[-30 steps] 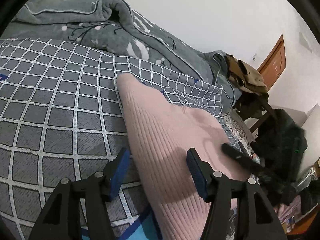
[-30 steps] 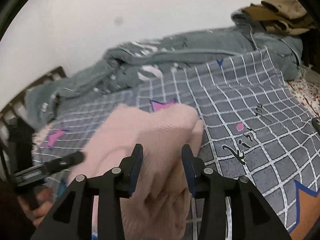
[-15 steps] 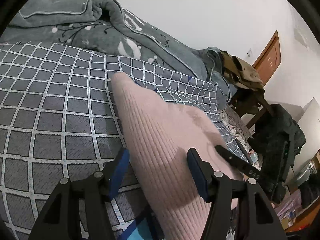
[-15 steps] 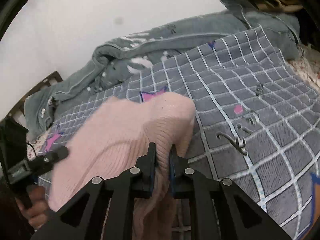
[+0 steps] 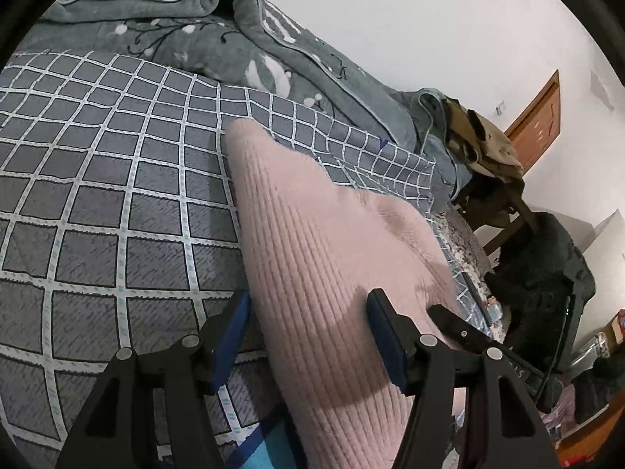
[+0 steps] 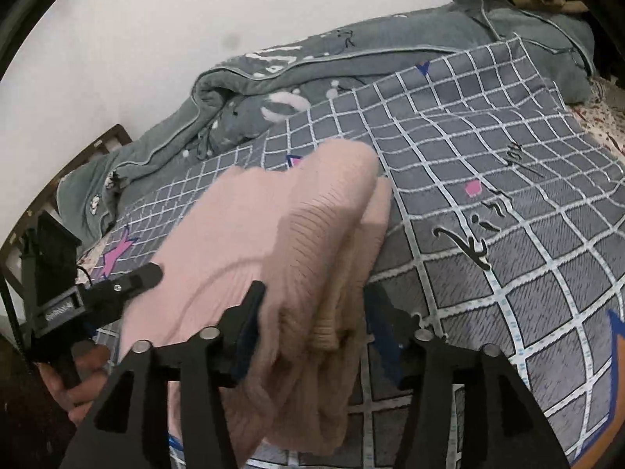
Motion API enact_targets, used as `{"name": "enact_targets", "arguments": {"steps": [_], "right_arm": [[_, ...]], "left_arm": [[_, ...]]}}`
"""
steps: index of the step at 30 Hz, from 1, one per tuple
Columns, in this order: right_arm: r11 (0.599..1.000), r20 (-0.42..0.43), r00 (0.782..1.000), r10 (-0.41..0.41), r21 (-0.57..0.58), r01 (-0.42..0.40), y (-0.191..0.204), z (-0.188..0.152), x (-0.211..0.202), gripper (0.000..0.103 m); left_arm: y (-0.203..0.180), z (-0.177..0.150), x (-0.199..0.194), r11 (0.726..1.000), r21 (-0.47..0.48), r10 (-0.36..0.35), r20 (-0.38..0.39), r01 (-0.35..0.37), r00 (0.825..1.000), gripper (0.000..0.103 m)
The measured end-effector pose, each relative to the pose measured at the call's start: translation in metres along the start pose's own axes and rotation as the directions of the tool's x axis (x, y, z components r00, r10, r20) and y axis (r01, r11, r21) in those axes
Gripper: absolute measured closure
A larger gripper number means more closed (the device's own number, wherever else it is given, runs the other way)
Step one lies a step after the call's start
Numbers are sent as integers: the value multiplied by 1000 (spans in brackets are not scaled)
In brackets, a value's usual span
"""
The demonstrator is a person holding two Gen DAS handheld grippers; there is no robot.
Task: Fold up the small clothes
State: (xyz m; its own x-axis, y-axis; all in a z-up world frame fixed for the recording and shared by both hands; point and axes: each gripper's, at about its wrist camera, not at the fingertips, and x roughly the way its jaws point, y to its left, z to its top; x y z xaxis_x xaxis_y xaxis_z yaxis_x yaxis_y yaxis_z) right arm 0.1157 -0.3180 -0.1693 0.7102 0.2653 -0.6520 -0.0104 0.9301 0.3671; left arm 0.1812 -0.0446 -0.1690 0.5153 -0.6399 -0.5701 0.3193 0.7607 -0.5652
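Observation:
A pink ribbed knit garment (image 5: 312,265) lies folded on a grey checked bedsheet (image 5: 97,195). My left gripper (image 5: 308,336) is open, its jaws wide apart over the garment's near edge. In the right wrist view the same garment (image 6: 273,234) is bunched in thick folds. My right gripper (image 6: 316,312) is open, with the garment's folded edge lying between its two fingers. The left gripper's finger (image 6: 129,285) shows at the left of that view, resting at the garment's side.
A grey floral blanket (image 5: 234,43) is heaped along the wall behind the sheet. A chair with brown clothes (image 5: 484,148) and dark clothing (image 5: 547,265) stand past the bed's end. A wooden door (image 5: 539,121) is at the far right.
My right gripper was shut on the garment's fold half a second ago and has opened wide now. The left gripper stayed open and barely moved.

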Motion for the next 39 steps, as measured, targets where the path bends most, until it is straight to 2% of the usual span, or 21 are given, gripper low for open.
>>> {"name": "enact_targets", "arguments": {"steps": [3, 8, 12, 16, 19, 23, 24, 25, 27, 30, 31, 33, 39], "right_arm": [[997, -24, 999, 41, 63, -39, -10, 1, 7, 45], [998, -24, 999, 46, 45, -45, -8, 2, 15, 43], [993, -50, 994, 99, 63, -96, -9, 6, 22, 43], [988, -46, 988, 146, 66, -143, -7, 9, 21, 63], [986, -4, 987, 162, 49, -162, 4, 14, 9, 72], [977, 41, 977, 210, 27, -211, 25, 28, -1, 77], [974, 47, 974, 223, 20, -224, 32, 31, -1, 77], [972, 53, 971, 235, 7, -236, 41, 36, -1, 78], [967, 71, 964, 256, -20, -255, 58, 42, -2, 79], [956, 65, 954, 293, -43, -290, 82, 55, 5, 80], [954, 68, 952, 299, -49, -296, 90, 58, 8, 85], [952, 67, 951, 303, -63, -299, 101, 62, 8, 86], [968, 67, 974, 215, -147, -204, 116, 62, 1, 86]], "left_arm": [[-7, 3, 5, 999, 20, 40, -11, -39, 999, 41], [-20, 2, 5, 991, 51, 120, 7, -120, 993, 44], [-26, 0, 1, 986, 60, 155, 33, -157, 987, 54], [-28, 1, -6, 985, 48, 165, 57, -167, 985, 70], [-26, 5, -14, 986, 24, 165, 74, -167, 984, 74], [-18, 13, -28, 984, -6, 176, 99, -176, 979, 82], [-16, 15, -32, 983, -12, 183, 110, -183, 977, 92], [-13, 18, -38, 981, -17, 195, 122, -194, 973, 97], [-4, 25, -49, 982, -16, 187, 123, -186, 975, 101], [2, 32, -66, 981, -3, 192, 153, -194, 969, 101], [2, 34, -68, 979, 5, 200, 156, -203, 967, 101], [-1, 36, -74, 972, 23, 225, 169, -233, 959, 101], [0, 39, -78, 969, 21, 238, 174, -245, 956, 101]]}}
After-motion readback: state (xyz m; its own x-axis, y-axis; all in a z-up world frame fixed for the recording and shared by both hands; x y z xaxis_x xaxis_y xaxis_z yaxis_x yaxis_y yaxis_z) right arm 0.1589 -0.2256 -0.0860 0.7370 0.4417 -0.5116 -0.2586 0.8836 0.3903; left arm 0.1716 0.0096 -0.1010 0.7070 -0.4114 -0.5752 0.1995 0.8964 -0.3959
